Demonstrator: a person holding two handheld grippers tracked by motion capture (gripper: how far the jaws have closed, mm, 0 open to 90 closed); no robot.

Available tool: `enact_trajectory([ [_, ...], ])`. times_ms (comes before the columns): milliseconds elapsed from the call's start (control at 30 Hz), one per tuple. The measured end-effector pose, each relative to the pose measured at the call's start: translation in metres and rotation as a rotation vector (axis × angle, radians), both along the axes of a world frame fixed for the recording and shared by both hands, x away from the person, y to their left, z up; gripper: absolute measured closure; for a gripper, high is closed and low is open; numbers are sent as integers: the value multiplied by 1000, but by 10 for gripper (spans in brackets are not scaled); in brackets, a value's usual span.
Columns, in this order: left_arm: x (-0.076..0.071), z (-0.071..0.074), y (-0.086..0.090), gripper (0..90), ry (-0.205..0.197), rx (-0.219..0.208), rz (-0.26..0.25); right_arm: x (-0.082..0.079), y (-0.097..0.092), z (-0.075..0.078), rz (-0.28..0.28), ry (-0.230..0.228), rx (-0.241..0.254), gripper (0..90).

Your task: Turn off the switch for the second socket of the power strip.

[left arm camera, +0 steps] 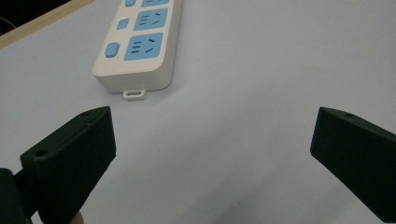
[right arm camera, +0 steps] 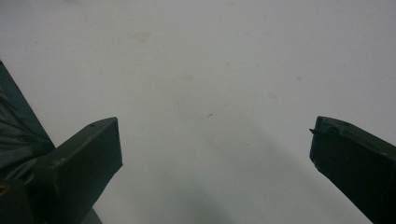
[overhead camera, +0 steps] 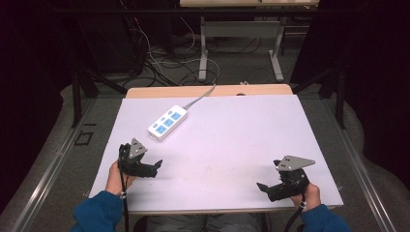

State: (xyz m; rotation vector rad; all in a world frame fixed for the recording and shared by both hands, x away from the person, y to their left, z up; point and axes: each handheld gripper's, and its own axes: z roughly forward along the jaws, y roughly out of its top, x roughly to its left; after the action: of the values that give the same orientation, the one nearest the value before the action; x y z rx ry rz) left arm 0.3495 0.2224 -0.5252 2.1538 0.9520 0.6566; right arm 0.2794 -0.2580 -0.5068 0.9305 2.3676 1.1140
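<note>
A white power strip [overhead camera: 168, 123] with blue sockets lies at the back left of the white table top [overhead camera: 232, 145], its grey cable running off the far edge. My left gripper [overhead camera: 155, 167] rests near the front left, a short way in front of the strip, open and holding nothing. In the left gripper view the strip's near end [left arm camera: 135, 49] sits just beyond and left of the gap between the jaws. My right gripper [overhead camera: 263, 187] rests at the front right, open over bare table [right arm camera: 210, 93].
A wooden strip [overhead camera: 208, 91] edges the table's far side. Beyond it are another table's metal legs [overhead camera: 203, 48] and loose cables [overhead camera: 159, 63] on the floor. Dark space surrounds the table on both sides.
</note>
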Motion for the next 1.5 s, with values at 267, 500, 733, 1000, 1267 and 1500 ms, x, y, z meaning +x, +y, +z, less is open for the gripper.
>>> enact_trajectory([
  [267,11,0,-3,1,13,4,3,0,0,0,8,5,-3,17],
  [500,21,2,-3,2,15,-4,13,2,0,0,21,17,-16,20],
  [733,33,4,-3,2,16,4,16,2,1,-1,17,8,-12,21],
  [1000,49,5,-9,2,32,-4,15,2,1,-2,8,18,-2,23],
  [1267,63,8,-12,2,45,-26,13,4,1,-3,20,13,-7,24],
  [1500,74,10,-14,1,51,-26,20,4,1,-3,14,26,-4,25],
])
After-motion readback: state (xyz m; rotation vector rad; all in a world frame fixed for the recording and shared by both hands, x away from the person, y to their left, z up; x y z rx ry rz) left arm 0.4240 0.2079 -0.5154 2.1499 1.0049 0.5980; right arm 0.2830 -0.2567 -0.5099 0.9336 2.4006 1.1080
